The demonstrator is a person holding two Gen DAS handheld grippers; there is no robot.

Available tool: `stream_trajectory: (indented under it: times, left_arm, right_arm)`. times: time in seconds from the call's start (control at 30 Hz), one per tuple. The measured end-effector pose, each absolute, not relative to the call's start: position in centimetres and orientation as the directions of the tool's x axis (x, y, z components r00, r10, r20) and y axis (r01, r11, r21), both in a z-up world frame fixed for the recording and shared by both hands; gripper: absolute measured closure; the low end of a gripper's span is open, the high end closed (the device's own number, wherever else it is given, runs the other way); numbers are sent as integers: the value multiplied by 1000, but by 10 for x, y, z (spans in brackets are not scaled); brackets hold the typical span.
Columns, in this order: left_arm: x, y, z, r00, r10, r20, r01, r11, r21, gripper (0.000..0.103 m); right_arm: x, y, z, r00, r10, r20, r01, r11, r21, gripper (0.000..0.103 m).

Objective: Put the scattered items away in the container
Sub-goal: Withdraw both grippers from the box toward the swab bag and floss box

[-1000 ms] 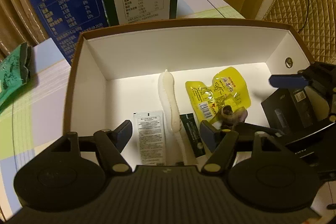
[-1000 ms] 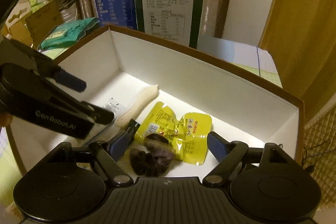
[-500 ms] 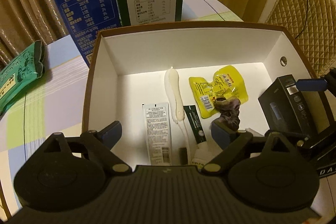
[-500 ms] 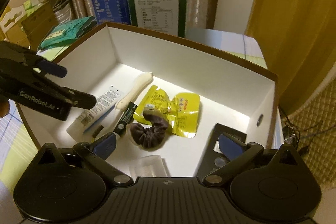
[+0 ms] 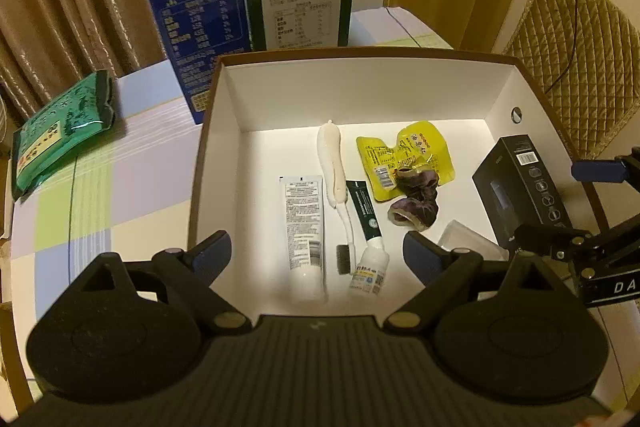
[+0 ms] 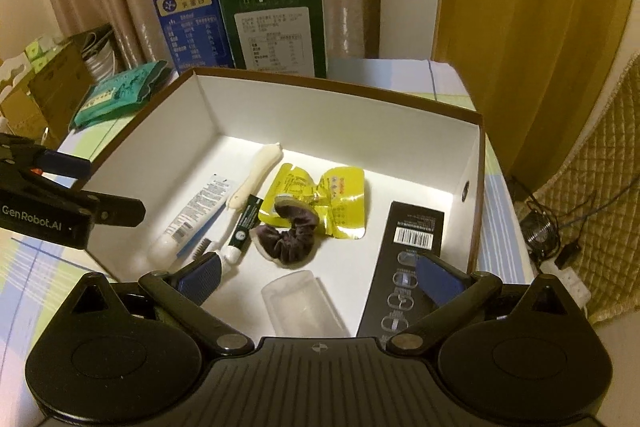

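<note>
Risk: the green packet (image 5: pixel 60 135) lies on the worktop (image 5: pixel 132 163) outside the box (image 5: pixel 216 131); if counted as scattered, tidying would be incomplete. Reaching for it, a gripper could catch the box wall and shift it. Left gripper (image 5: pixel 316 253) and right gripper (image 6: pixel 320 273): jaws have just been opening, now spread wide, nothing between them, touching nothing. In the box lie the tube (image 5: pixel 304 227), toothbrush (image 5: pixel 334 167), yellow pouch (image 5: pixel 408 155), scrunchie (image 6: pixel 286 233) and black carton (image 6: pixel 416 239).
</note>
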State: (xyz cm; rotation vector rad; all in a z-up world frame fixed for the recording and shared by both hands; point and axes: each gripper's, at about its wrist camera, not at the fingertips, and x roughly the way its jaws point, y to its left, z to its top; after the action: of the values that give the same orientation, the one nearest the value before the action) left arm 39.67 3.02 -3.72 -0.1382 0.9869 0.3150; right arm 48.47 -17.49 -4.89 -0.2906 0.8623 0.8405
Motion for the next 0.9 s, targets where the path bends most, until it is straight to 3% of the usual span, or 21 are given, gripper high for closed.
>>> stream_trajectory:
  times: [0.3,0.9]
  left_arm:
    - [368,14,-21,524,234,-819,-321,945,65,12]
    - [294,-4,-14,543,243,-804,-391,920,15,12]
  right_arm:
    - [454,-186,-35,380,543,-749,-729,674,118,2]
    - [394,-200,-25,378,543,-750,-732,671,117,2]
